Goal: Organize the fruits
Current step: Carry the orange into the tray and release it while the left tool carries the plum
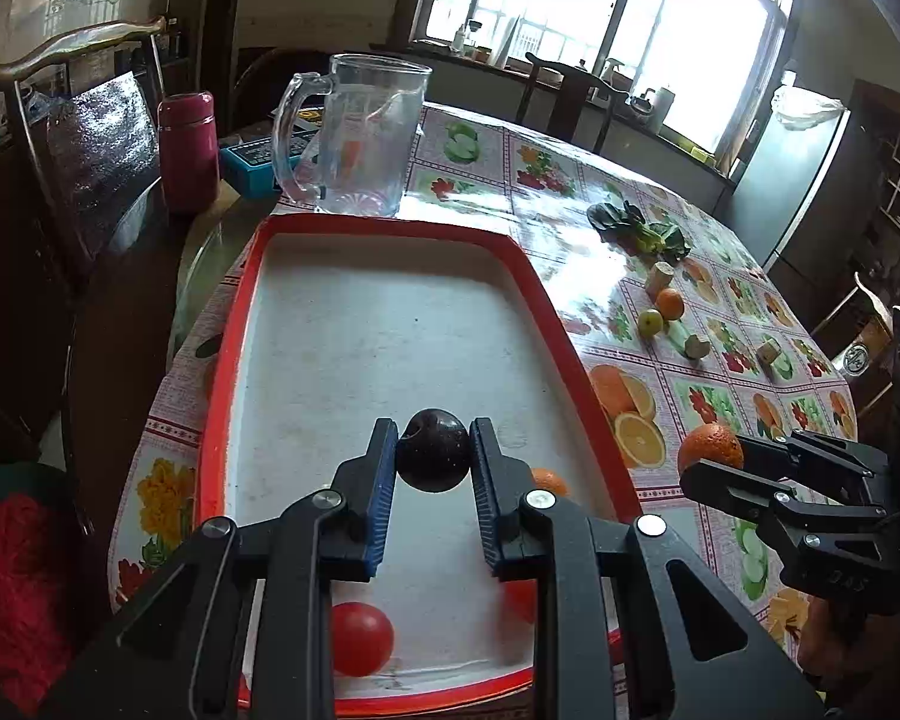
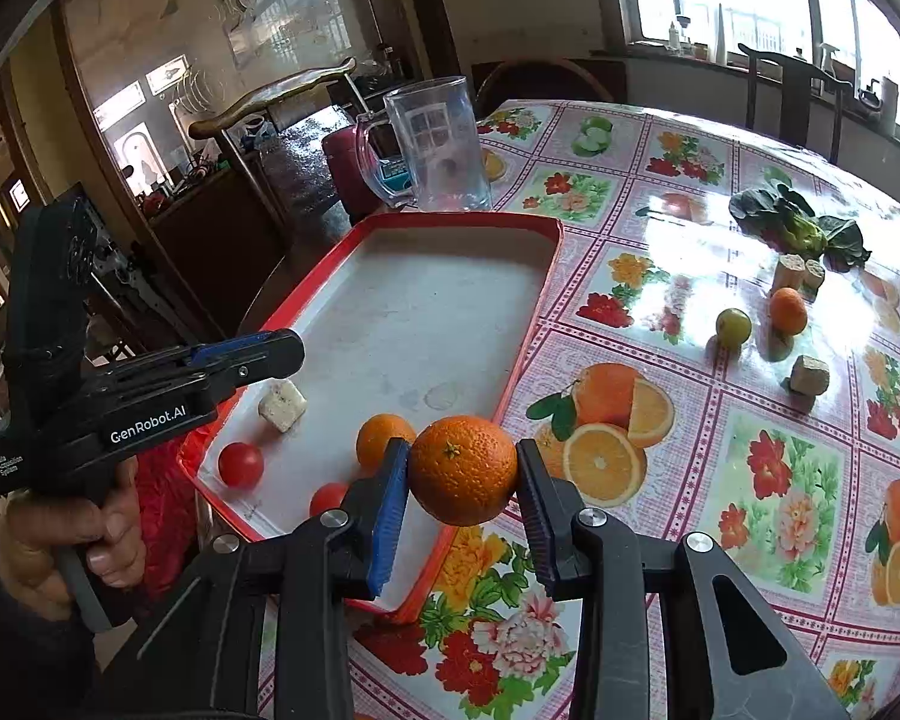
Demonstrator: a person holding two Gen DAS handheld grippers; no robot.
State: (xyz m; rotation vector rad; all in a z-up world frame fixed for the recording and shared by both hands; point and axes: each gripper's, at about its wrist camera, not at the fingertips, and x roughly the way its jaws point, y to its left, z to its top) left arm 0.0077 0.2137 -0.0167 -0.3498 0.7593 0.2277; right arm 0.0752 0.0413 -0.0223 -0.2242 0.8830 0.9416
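We start with the table [image 2: 720, 420], covered in a glossy cloth printed with fruit and flowers. On its near left part sits the red tray [image 1: 534, 276], a long shallow tray with a white floor whose long axis runs away from us toward the clear jug [image 1: 363, 138] standing just beyond its far end.

Our left gripper [image 1: 433, 450] hangs over the near half of the tray, its fingers closed tight on a dark plum [image 1: 433, 450], so that fruit sits straight above the white floor and, we judge, only needs lowering and letting go. Our right gripper [image 2: 462, 471] has its fingers clamped on an orange [image 2: 462, 471], one pad on each side. Seen from the right wrist, the orange hangs about over the tray's near right rim, with the open floor lying ahead and to the left of it. That is the relation the next move turns on: we judge the right hand must carry its fruit leftward over the rim before releasing, while the left hand is already in place.

In the tray's near end we see a second orange [image 2: 384, 438], two tomatoes [image 2: 240, 465] and a pale cube [image 2: 282, 405].

Well apart on the right, loose on the table, lie a leafy green [image 2: 798, 228], a small orange [image 2: 788, 311] and a green fruit [image 2: 733, 327].
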